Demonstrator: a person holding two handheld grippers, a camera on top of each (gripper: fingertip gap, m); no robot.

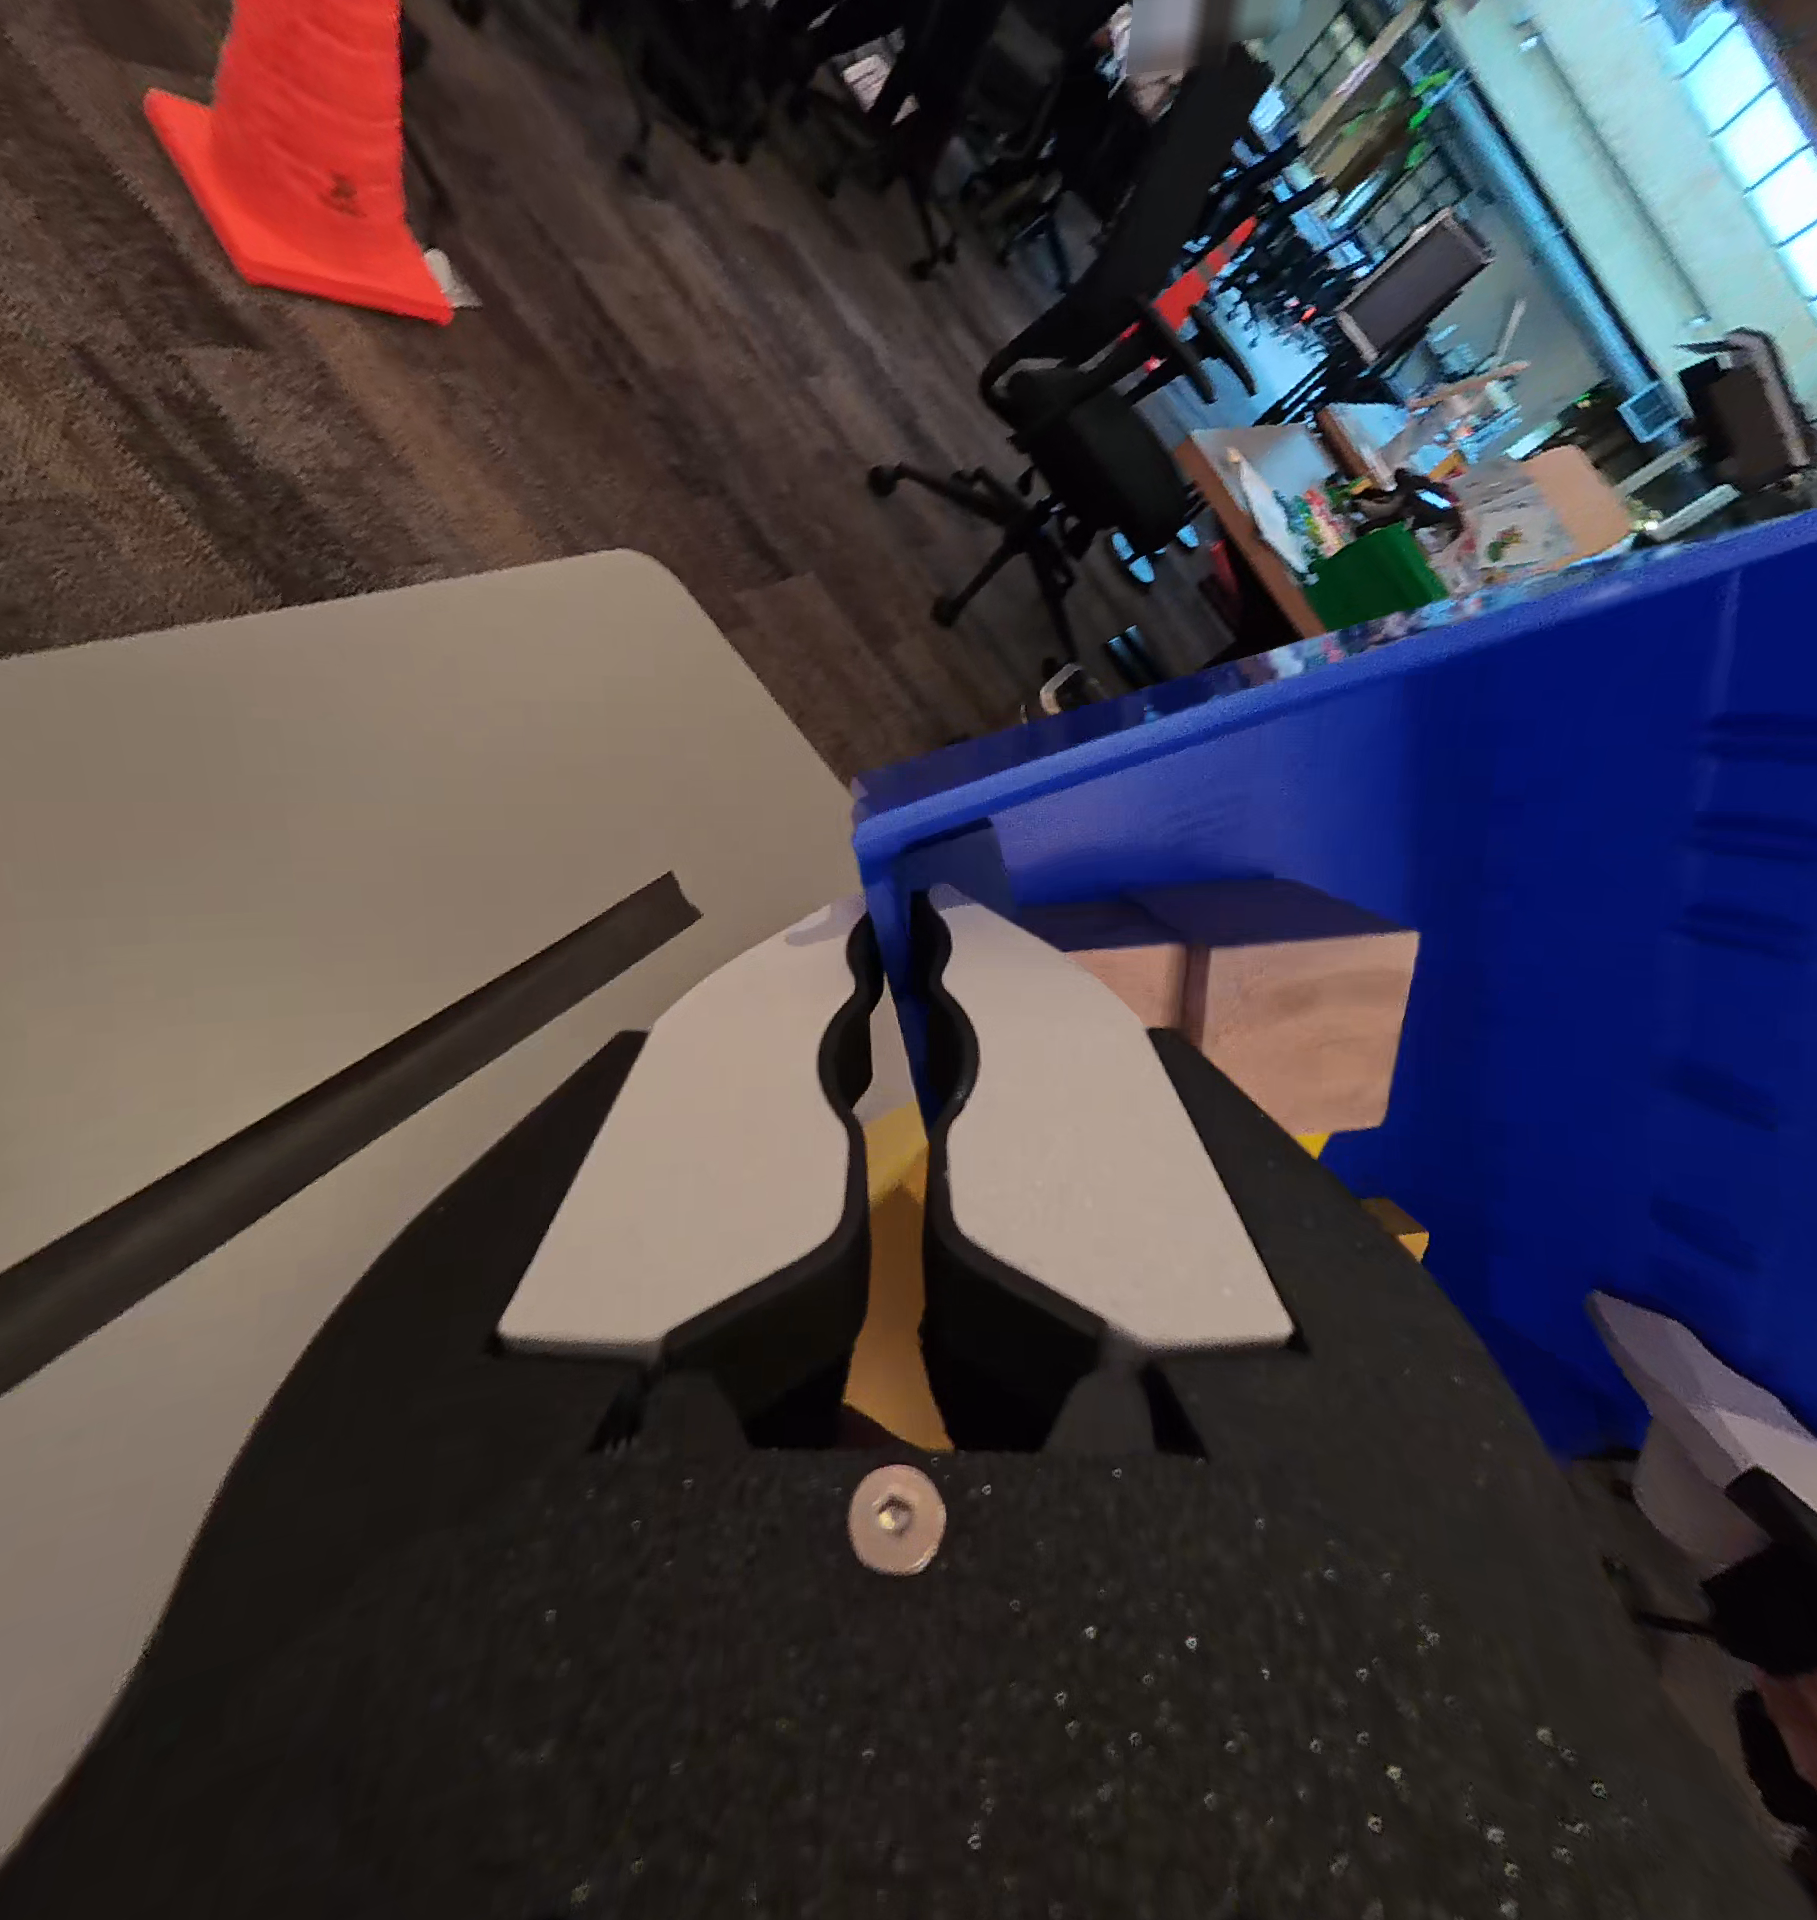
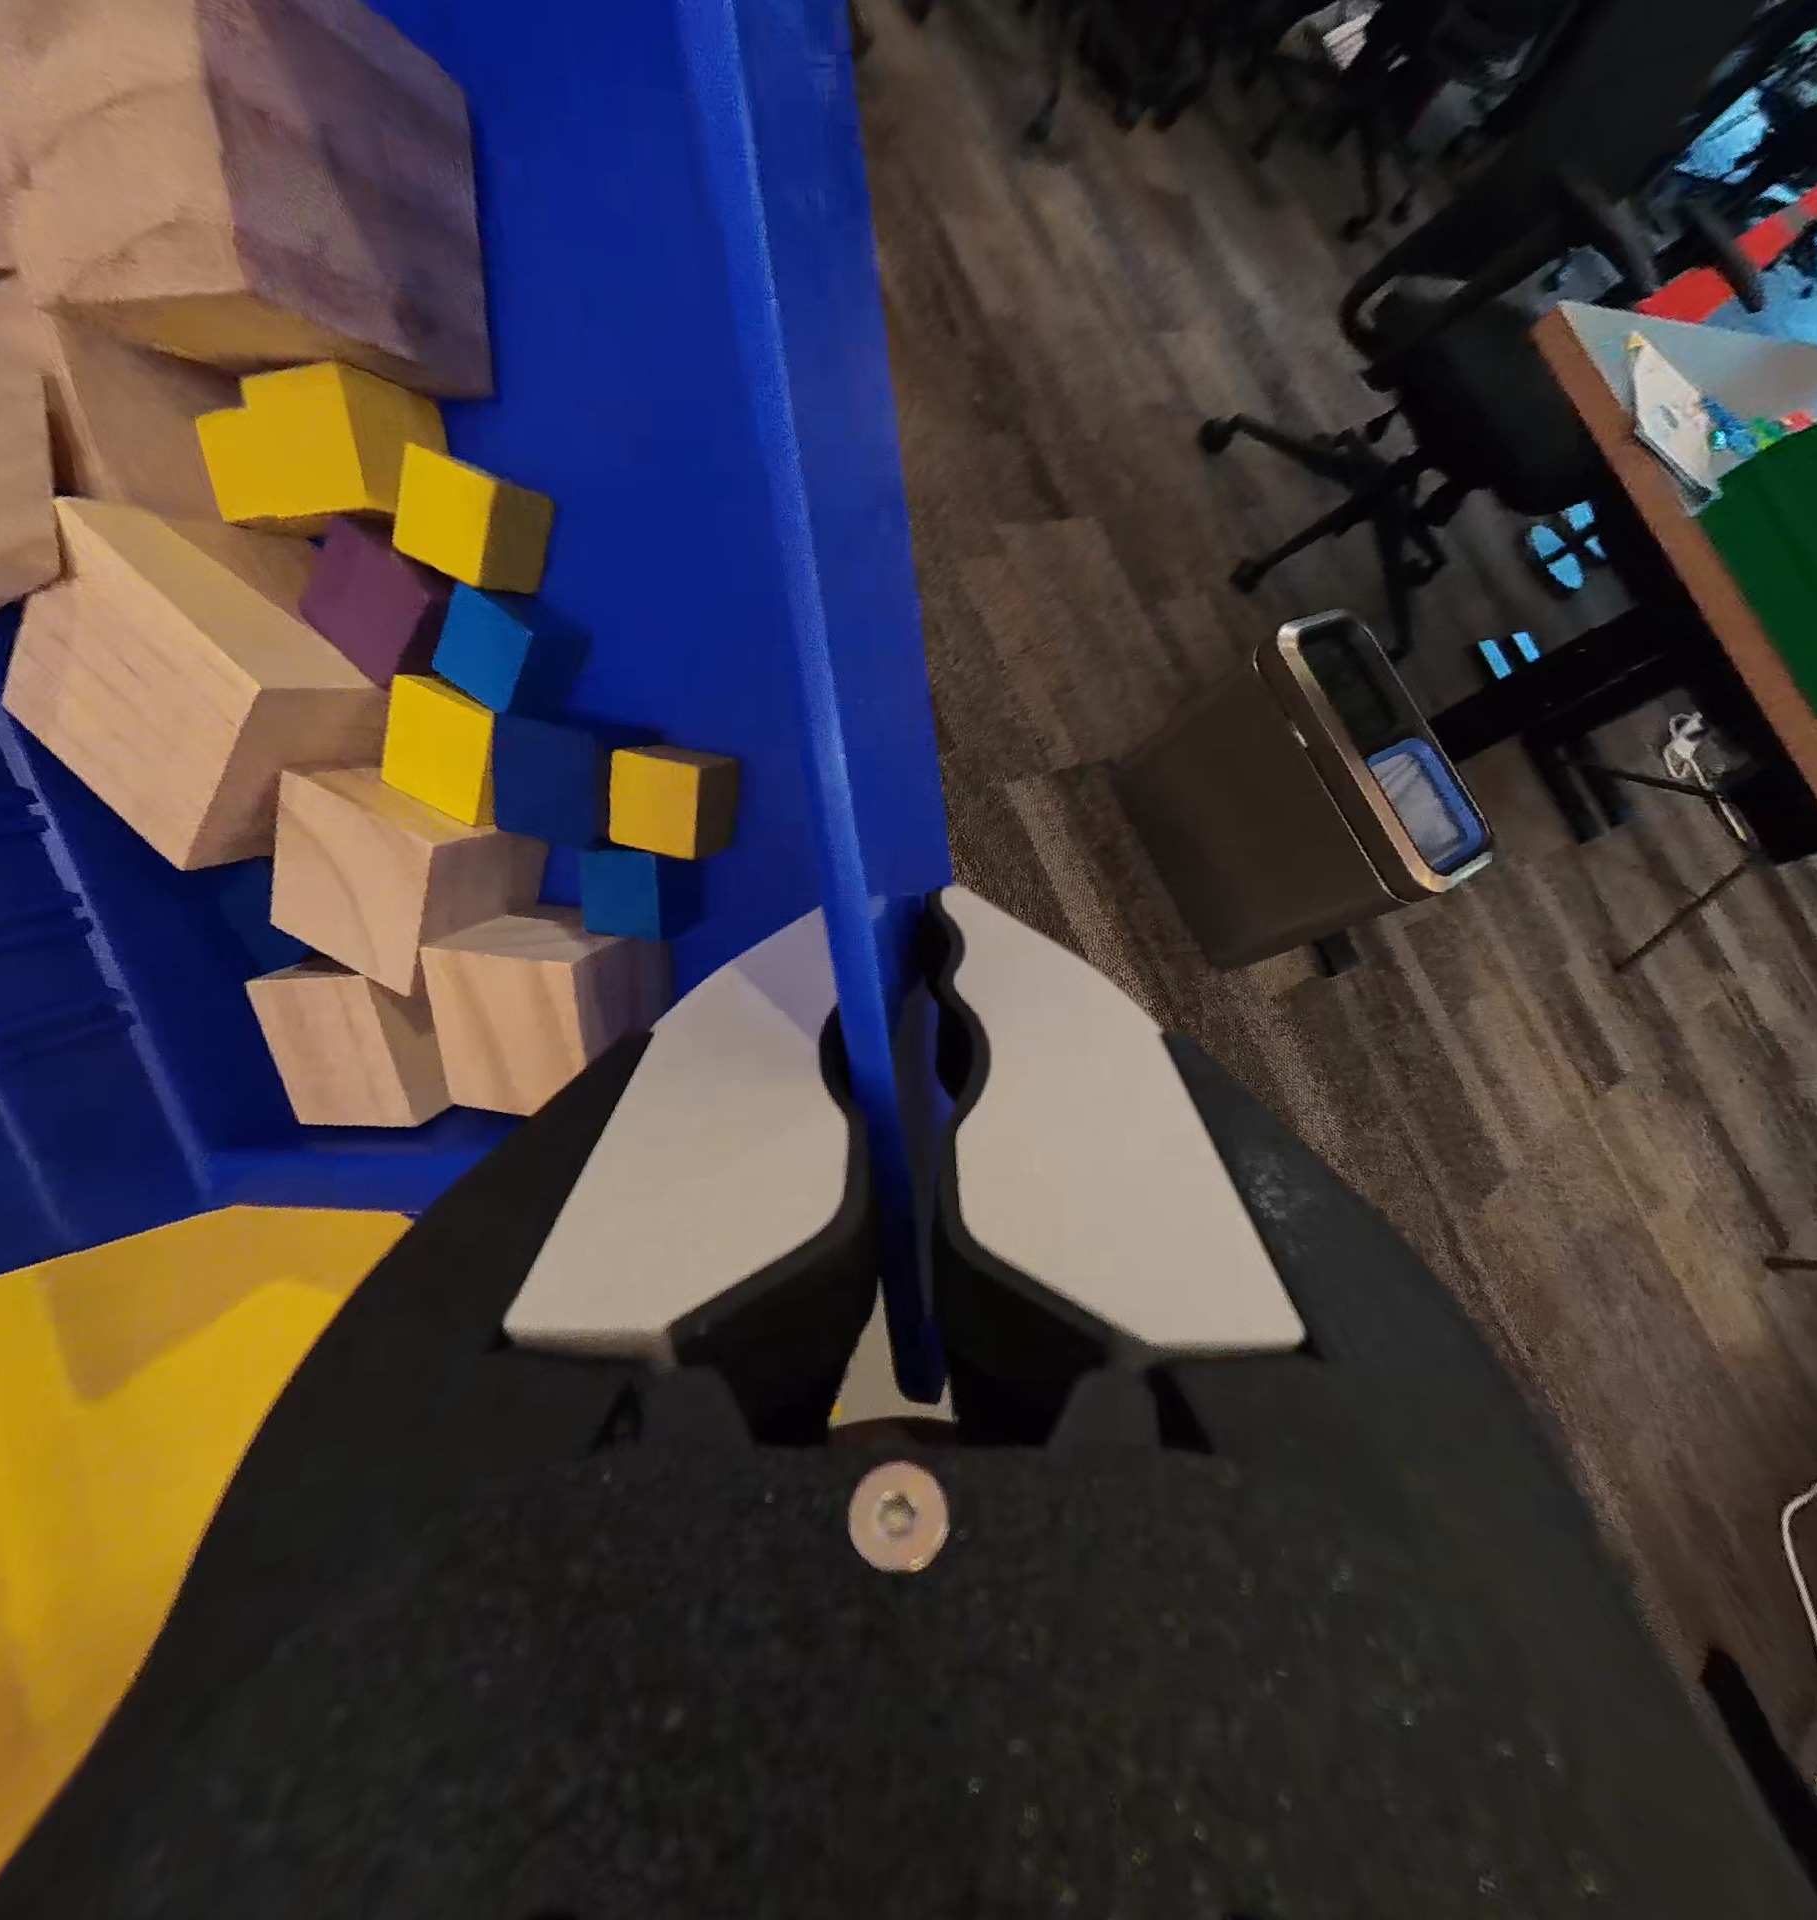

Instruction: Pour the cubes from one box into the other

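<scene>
Pouring underway: left tool and right tool each clamp a wall of the tilted blue box; cubes tumble toward the yellow box at seven o'clock; judged next: tip further

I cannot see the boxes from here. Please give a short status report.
Left claw shut on blue box wall; right claw shut on opposite wall. Blue box tipped, cubes sliding toward yellow box. Nothing in the way.
</scene>
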